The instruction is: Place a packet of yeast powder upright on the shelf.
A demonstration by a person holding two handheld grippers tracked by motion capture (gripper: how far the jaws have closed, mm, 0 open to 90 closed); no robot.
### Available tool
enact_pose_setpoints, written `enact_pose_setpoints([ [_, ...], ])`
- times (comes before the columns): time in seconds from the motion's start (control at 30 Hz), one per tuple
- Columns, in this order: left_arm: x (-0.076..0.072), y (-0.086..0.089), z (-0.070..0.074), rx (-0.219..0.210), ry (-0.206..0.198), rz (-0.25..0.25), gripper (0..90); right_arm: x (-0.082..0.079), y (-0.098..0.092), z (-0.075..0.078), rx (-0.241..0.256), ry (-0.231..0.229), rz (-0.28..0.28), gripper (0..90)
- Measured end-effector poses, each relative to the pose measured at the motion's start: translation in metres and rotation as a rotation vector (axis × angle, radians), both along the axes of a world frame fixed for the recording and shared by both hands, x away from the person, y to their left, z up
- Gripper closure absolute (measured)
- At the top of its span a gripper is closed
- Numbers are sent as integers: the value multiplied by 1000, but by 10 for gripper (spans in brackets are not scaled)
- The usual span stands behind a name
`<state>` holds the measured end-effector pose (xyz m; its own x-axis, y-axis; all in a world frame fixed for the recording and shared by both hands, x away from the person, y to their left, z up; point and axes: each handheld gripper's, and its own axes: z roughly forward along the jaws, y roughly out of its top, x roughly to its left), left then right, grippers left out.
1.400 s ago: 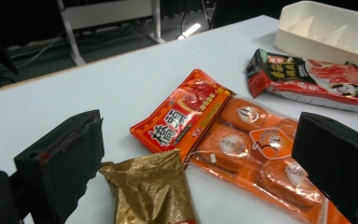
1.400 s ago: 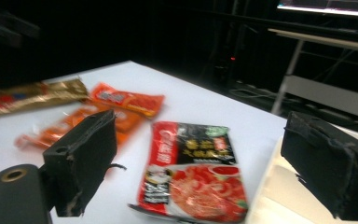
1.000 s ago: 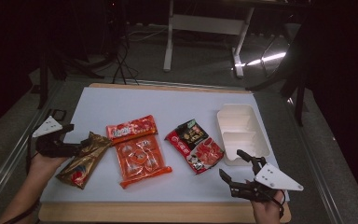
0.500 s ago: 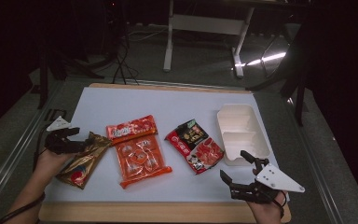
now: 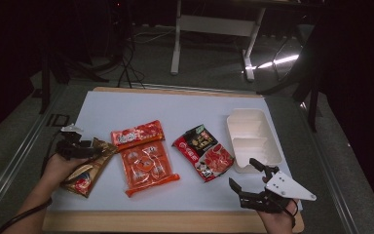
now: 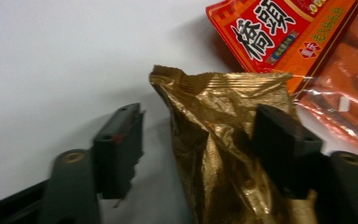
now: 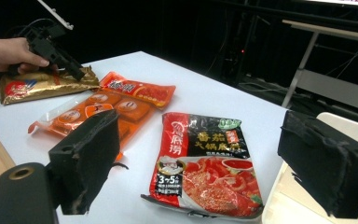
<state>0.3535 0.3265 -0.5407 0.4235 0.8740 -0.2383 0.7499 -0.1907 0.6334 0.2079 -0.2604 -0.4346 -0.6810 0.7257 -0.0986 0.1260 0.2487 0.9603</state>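
At the left edge of the bench (image 5: pixel 185 105), the gold packet (image 5: pixel 86 166) lies flat beside the orange snack pack (image 5: pixel 143 158), and my left tool (image 6: pixel 198 140) is set over its crimped top end, jaws apart, one on the packet and one on bare bench, nothing clamped yet; judged a line-up for pinching that end. My left hand (image 5: pixel 61 168) rests low on the packet's outer side. My right tool (image 5: pixel 253 183) hangs wide open and empty near the front edge, beside the white tray (image 5: pixel 253 141) and red soup-base pouch (image 7: pixel 205 163), apparently waiting.

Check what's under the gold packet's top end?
White table shows around the gold packet; the left gripper straddles its crimped end, jaws open. Whatever lies directly beneath is covered. The orange packet lies beside it.
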Motion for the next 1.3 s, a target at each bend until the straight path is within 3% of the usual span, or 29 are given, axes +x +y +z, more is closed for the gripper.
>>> enact_pose_setpoints([
  [0.17,-1,-5,1,0,7,-40,542,2,1,-2,-10,8,2,131],
  [0.23,1,-7,2,15,26,-35,569,2,2,-3,-15,12,7,131],
  [0.43,4,-14,5,113,15,-20,809,3,2,-3,-20,20,11,133],
  [0.5,2,-15,8,117,5,-7,888,3,1,-3,-17,23,7,134],
  [0.7,-8,-13,17,108,-42,32,899,2,0,-2,-12,20,3,135],
  [0.77,-12,-12,23,78,-63,35,900,2,0,-2,-13,17,4,135],
  [1.17,-35,-21,54,51,-156,-4,900,1,-2,0,-10,13,-2,137],
  [1.3,-48,-30,72,40,-214,-23,900,1,-3,-1,-3,18,-2,136],
])
